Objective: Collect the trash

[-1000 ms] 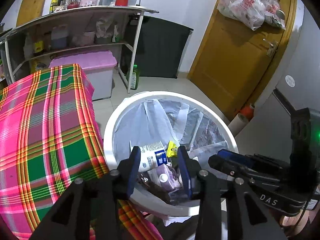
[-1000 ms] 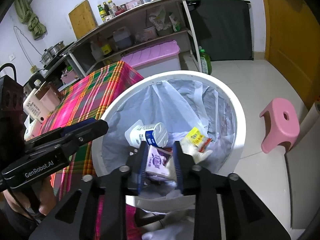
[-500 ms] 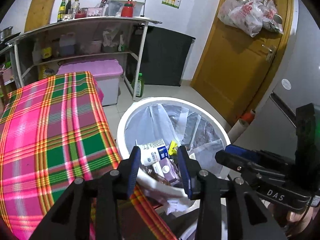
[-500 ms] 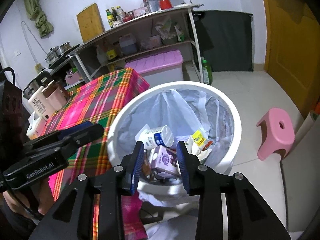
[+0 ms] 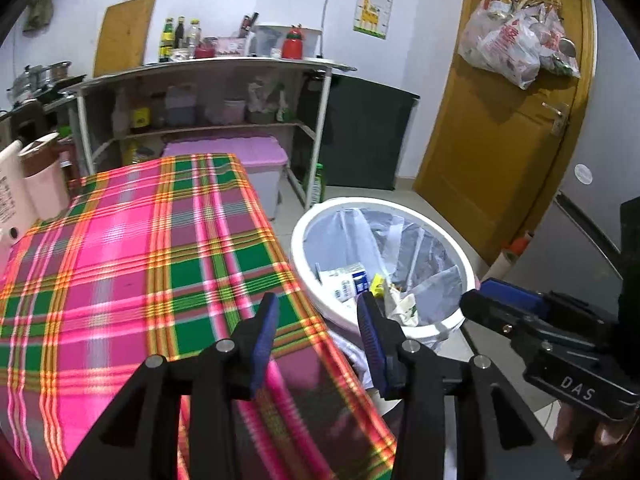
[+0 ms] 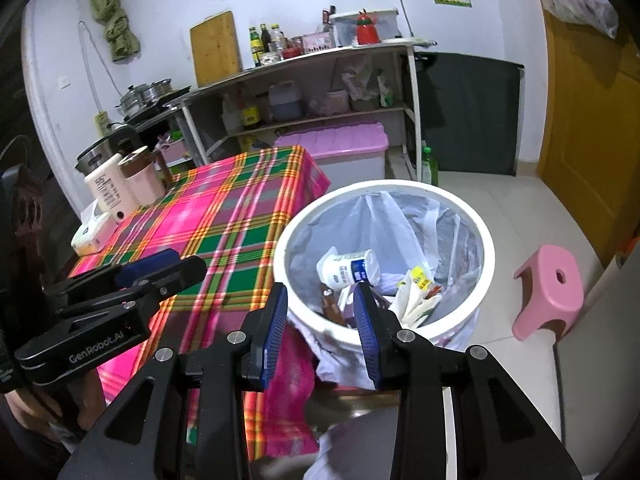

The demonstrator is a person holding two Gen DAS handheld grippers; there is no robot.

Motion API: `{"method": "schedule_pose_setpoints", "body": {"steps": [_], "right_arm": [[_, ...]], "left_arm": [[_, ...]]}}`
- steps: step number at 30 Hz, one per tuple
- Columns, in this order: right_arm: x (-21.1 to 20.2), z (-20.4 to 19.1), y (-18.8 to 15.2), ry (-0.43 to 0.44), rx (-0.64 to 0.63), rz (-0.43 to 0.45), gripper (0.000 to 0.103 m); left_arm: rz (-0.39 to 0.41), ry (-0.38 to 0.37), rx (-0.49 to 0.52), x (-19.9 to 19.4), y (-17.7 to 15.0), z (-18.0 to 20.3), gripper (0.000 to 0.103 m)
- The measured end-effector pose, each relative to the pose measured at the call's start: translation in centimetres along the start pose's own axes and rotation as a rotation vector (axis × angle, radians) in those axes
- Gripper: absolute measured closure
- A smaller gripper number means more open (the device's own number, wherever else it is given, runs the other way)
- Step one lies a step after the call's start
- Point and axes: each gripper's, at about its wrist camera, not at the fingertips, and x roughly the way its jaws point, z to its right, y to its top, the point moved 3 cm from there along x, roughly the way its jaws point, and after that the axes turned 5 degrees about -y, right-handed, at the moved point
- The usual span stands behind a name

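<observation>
Both grippers have pulled up and back from the round white plastic trash bin point(image 6: 486, 240), and their jaws have just been opening with nothing between them. The left gripper point(image 5: 316, 338) and right gripper point(image 6: 320, 326) are spread and empty, so the drop looks done. The white-and-blue cylindrical bottle point(image 6: 350, 270) lies on its side atop the rubbish, long axis roughly level, its cap end probably toward the plaid-covered table point(image 6: 224, 220).

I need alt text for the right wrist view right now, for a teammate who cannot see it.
The right hand-held gripper, open and empty, points at a white trash bin lined with a plastic bag and holding a yogurt cup and wrappers. A plaid tablecloth lies to its left, a pink stool to its right.
</observation>
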Motion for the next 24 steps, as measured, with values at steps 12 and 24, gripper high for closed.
{"method": "schedule_pose_setpoints", "body": {"steps": [12, 24], "right_arm": [[-2.6, -2.5, -1.6, -0.021, -0.062, 0.039, 0.067], [-3.3, -3.5, -2.3, -0.023, -0.082, 0.034, 0.067]], "left_arm": [[0.040, 0.062, -0.017, -3.0, -2.3, -0.9, 0.061], [0.067, 0.079, -0.018, -4.9, -3.3, -0.8, 0.061]]}}
